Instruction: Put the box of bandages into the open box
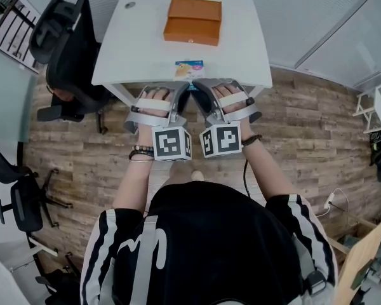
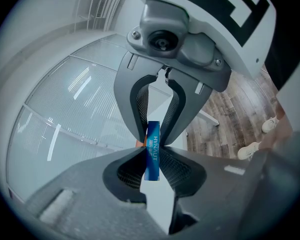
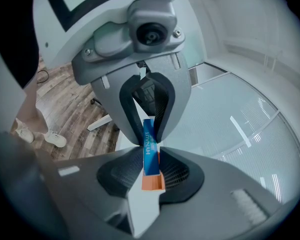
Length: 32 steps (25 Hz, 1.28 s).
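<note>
– White table (image 1: 140, 49), orange box (image 1: 192, 21) at its far side. Where was the bandage box (image 1: 189, 68)?
– It sat at the near edge, well apart from the orange box; left gripper (image 1: 181, 89) and right gripper (image 1: 202, 88) each clamped it.

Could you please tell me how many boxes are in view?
2. The orange box sits on the far part of the table; the bandage box is at the table's near edge, clamped by the left gripper and right gripper.

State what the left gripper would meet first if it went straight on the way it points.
The left gripper is shut on the box of bandages. Pushed straight on, it would likely meet the right gripper first, which faces it on the same box; depth is hard to judge.
</note>
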Each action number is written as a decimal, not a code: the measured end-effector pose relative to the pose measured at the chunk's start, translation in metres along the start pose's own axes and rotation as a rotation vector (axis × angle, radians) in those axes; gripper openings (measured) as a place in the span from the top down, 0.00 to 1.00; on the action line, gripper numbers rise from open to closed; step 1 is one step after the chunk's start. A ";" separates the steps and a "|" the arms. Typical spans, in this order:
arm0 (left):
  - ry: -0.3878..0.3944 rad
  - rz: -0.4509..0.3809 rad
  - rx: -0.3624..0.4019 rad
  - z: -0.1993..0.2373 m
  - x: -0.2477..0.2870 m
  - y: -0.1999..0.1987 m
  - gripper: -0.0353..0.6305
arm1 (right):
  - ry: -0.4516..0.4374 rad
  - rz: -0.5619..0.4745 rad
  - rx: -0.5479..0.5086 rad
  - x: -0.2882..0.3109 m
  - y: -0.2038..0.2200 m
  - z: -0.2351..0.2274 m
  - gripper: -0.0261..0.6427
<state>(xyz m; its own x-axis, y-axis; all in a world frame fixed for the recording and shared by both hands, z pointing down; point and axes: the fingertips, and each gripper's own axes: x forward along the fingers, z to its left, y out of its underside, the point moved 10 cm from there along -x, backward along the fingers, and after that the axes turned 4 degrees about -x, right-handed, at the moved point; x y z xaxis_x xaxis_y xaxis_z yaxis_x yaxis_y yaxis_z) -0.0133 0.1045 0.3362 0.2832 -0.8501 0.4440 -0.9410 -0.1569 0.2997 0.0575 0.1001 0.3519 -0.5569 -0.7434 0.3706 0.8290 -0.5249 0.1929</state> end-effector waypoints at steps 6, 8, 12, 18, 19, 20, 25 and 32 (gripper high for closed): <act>0.009 -0.014 0.003 0.011 0.029 0.016 0.82 | -0.010 0.013 0.008 0.031 0.010 -0.006 0.82; 0.019 -0.014 0.000 0.016 0.038 0.021 0.82 | -0.010 0.014 0.008 0.041 0.014 -0.010 0.83; 0.023 -0.017 0.007 0.030 0.057 0.029 0.82 | -0.007 0.020 0.015 0.061 0.022 -0.020 0.83; 0.016 -0.029 0.016 0.048 0.085 0.041 0.82 | -0.001 0.028 0.021 0.090 0.035 -0.034 0.82; 0.016 -0.031 0.017 0.050 0.090 0.042 0.82 | 0.000 0.031 0.022 0.094 0.038 -0.036 0.83; 0.018 -0.032 0.016 0.053 0.095 0.043 0.82 | 0.001 0.034 0.024 0.099 0.040 -0.038 0.82; 0.033 -0.046 0.018 0.063 0.120 0.050 0.82 | -0.012 0.044 0.037 0.120 0.054 -0.045 0.82; 0.058 -0.058 0.019 0.078 0.152 0.066 0.82 | -0.031 0.059 0.046 0.154 0.067 -0.056 0.83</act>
<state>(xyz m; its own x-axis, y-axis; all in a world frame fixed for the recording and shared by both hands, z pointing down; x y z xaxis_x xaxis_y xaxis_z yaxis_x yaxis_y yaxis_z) -0.0468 -0.0741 0.3572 0.3469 -0.8091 0.4744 -0.9259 -0.2148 0.3108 0.0247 -0.0726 0.3709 -0.5053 -0.7592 0.4102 0.8625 -0.4599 0.2113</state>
